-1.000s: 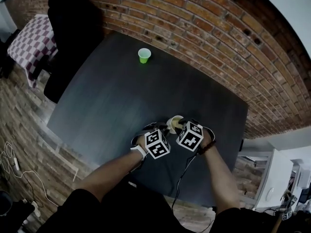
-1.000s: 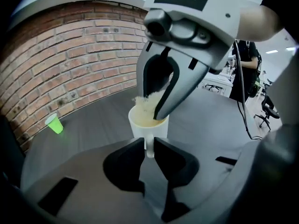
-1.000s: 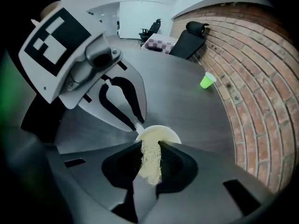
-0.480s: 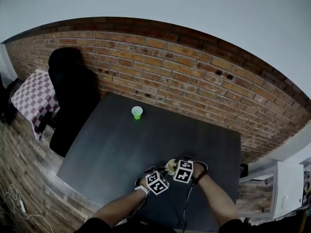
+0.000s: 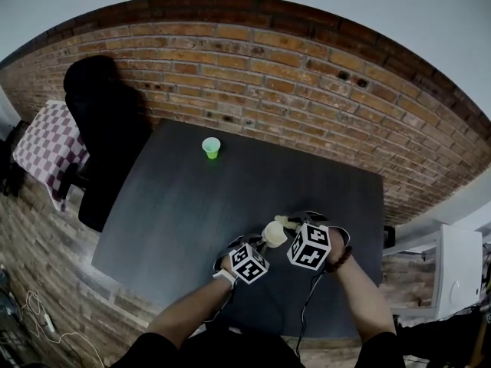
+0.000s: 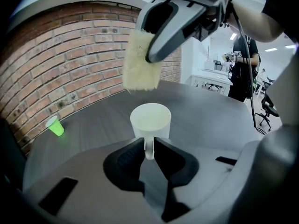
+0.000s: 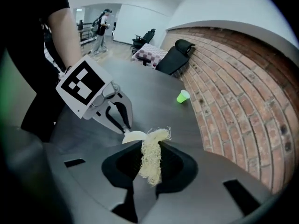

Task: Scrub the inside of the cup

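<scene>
My left gripper (image 6: 148,149): jaws pinched on the white mug (image 6: 150,120) handle. My right gripper (image 7: 150,153): jaws clamping the scrub pad (image 6: 138,62), just above the rim. Next, I'd say: push the pad inside and twist.

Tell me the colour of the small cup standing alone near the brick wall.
The small cup is bright green, clearest in the head view.

A small cream-white cup (image 6: 150,120) with a side handle is upright, its open mouth facing up. The handle is pinched between the jaws of the left gripper (image 6: 148,149). A pale yellow, stringy scrubbing pad (image 6: 138,62), clamped in the right gripper (image 7: 150,148), hangs just above the cup's rim, outside it.
</scene>
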